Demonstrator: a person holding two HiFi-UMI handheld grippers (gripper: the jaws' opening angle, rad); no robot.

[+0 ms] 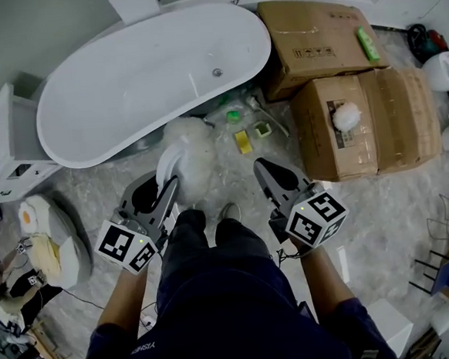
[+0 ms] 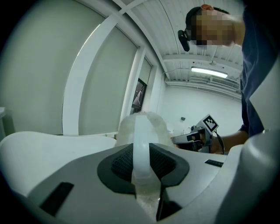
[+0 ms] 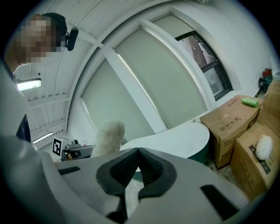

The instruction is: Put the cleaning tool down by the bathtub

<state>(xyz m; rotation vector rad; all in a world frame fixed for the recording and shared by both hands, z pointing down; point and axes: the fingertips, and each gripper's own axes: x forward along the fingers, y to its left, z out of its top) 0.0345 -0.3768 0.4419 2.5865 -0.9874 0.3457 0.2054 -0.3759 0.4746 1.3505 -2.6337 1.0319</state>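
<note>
The white oval bathtub [image 1: 154,76] fills the upper left of the head view. The cleaning tool [image 1: 189,148] is a white fluffy duster on a white band handle. It hangs over the floor just in front of the tub. My left gripper [image 1: 167,189] is shut on the handle. In the left gripper view the handle [image 2: 141,146] runs up between the dark pads to the fluffy head [image 2: 146,124]. My right gripper [image 1: 261,166] is beside it to the right, its jaws closed together and holding nothing. The right gripper view shows the duster [image 3: 109,136] and the tub [image 3: 175,138].
Two cardboard boxes [image 1: 318,40] [image 1: 375,120] stand right of the tub, one bearing a white fluffy ball [image 1: 347,116]. Small yellow [image 1: 242,141] and green [image 1: 262,129] items lie on the marble floor by the tub. A white cabinet [image 1: 5,146] is at left. The person's legs [image 1: 206,242] are between the grippers.
</note>
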